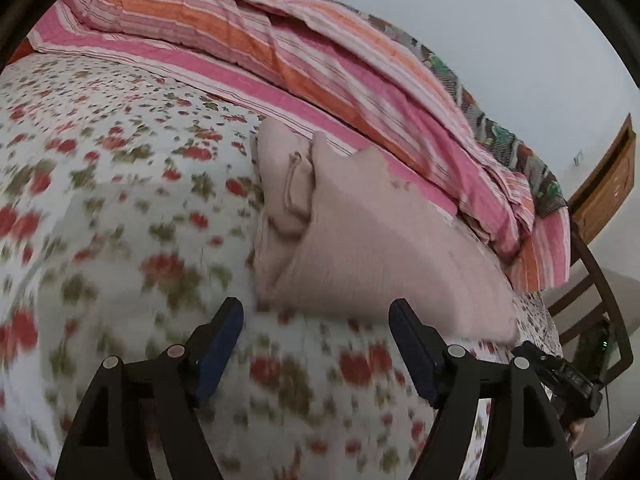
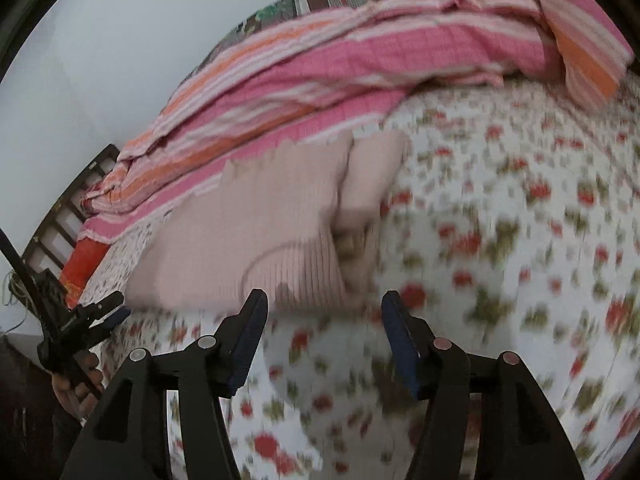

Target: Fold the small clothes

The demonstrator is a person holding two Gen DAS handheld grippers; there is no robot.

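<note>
On the floral bedsheet (image 1: 120,200), at about one o'clock from the left gripper (image 1: 316,344): pale pink garment (image 1: 360,248), folded over on itself, near the striped blanket (image 1: 280,64). Left gripper spread, nothing between the jaws. Right gripper (image 2: 324,340) likewise spread and empty, garment at eleven o'clock, just ahead of the tips. Likely between folds, both clear of the cloth. Next: reaching in, pinching an edge for another fold

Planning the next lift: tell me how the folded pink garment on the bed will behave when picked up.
The pink garment looks like soft ribbed knit, so it would probably sag. Its folded layers lie loose, so the fold may fall open. It sits on the floral sheet; a push would likely bunch it.
</note>
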